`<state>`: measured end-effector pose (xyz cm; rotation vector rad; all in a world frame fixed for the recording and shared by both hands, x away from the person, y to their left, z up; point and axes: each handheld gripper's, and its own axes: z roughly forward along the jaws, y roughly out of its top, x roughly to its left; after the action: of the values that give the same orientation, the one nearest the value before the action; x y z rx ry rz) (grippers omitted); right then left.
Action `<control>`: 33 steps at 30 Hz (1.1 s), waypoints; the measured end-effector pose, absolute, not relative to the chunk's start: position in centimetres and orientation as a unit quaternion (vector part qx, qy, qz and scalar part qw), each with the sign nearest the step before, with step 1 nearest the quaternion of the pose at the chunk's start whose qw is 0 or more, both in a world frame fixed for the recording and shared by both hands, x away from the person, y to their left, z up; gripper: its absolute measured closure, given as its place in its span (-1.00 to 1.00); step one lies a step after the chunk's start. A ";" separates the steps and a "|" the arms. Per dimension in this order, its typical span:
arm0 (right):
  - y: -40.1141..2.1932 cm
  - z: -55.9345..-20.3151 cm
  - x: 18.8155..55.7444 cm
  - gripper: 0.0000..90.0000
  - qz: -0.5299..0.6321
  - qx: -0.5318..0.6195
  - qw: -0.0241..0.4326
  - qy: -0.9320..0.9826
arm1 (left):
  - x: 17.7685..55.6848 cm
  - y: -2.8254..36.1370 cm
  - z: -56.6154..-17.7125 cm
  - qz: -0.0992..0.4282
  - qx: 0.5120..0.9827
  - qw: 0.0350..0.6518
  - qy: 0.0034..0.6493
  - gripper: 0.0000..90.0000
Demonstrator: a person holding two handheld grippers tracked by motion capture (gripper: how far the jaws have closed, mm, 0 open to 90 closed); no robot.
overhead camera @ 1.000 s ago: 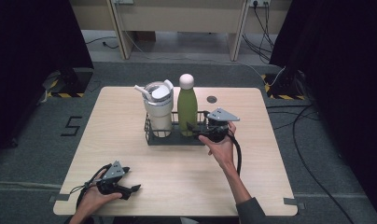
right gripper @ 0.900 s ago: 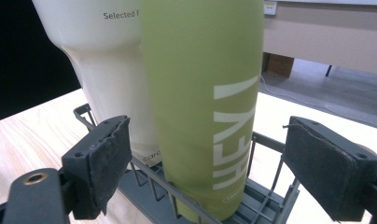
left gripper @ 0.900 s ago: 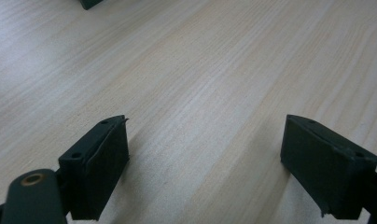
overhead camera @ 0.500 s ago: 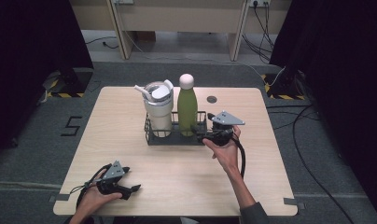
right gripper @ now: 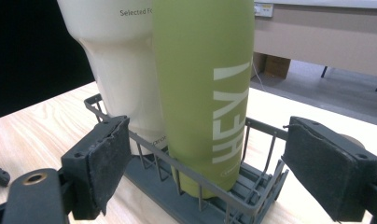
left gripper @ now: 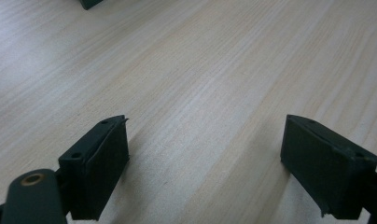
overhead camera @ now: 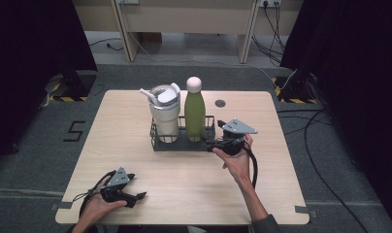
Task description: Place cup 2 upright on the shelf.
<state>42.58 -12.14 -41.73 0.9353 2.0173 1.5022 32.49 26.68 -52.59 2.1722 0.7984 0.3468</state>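
Green bottle [right gripper: 203,88] (in rack [right gripper: 214,196]) faces the wide-apart right gripper [right gripper: 210,168].

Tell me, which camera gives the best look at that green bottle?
The right gripper view: the green bottle stands close up between the open jaws, white lettering readable, base in the wire rack. The high view shows the whole bottle small, with its pale cap, beside the tumbler. The left gripper view looks at bare tabletop.

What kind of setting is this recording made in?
Probably a lab or studio recording bay, not a home: a lone wooden table on grey carpet, dark curtains at both sides, hazard-taped floor boxes and loose cables.
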 end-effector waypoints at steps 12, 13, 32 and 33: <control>-13.6 -42.3 41.7 -0.66 0.544 0.351 0.230 0.726 | 32.5 26.7 -52.6 0.137 0.855 0.390 0.314 -0.68; -13.8 -42.3 41.6 -0.66 0.543 0.352 0.231 0.727 | 32.5 26.7 -52.6 0.137 0.855 0.390 0.314 -0.68; -15.0 -43.2 39.8 -0.66 0.545 0.357 0.224 0.724 | 32.5 26.7 -52.6 0.137 0.855 0.390 0.315 -0.68; -15.0 -43.3 39.7 -0.66 0.545 0.357 0.226 0.724 | 32.5 26.7 -52.6 0.137 0.855 0.390 0.315 -0.68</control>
<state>39.65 -15.00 -43.27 0.9841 1.9961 1.5033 32.49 26.67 -52.59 2.1722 0.8002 0.3471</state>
